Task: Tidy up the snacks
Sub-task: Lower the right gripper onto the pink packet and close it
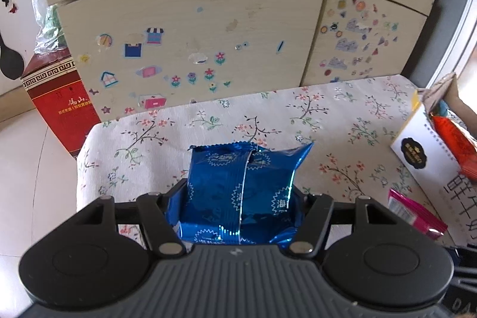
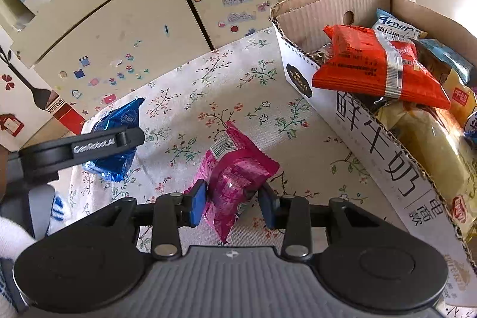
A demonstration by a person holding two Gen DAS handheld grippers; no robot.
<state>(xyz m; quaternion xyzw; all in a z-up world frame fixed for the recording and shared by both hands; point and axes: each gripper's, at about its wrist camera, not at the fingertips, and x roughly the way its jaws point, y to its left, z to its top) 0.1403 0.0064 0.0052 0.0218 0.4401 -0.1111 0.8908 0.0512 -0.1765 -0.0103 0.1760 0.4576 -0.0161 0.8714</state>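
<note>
The left hand-held gripper (image 1: 240, 198) clamps a glossy blue foil packet (image 1: 241, 192), the right hand-held gripper (image 2: 232, 204) a crinkled pink foil packet (image 2: 235, 178), beside a corrugated cardboard box (image 2: 384, 145).

A shiny blue packet (image 1: 241, 192) stood tilted up off the flowered bench, its crimped top edge uppermost. Near it a crinkled pink packet (image 2: 235, 175) also stood on end, barcode at its upper end. To the right, an open cardboard box (image 2: 369, 133) sat on the bench, heaped with snacks, an orange packet (image 2: 378, 64) lying across the top.
</note>
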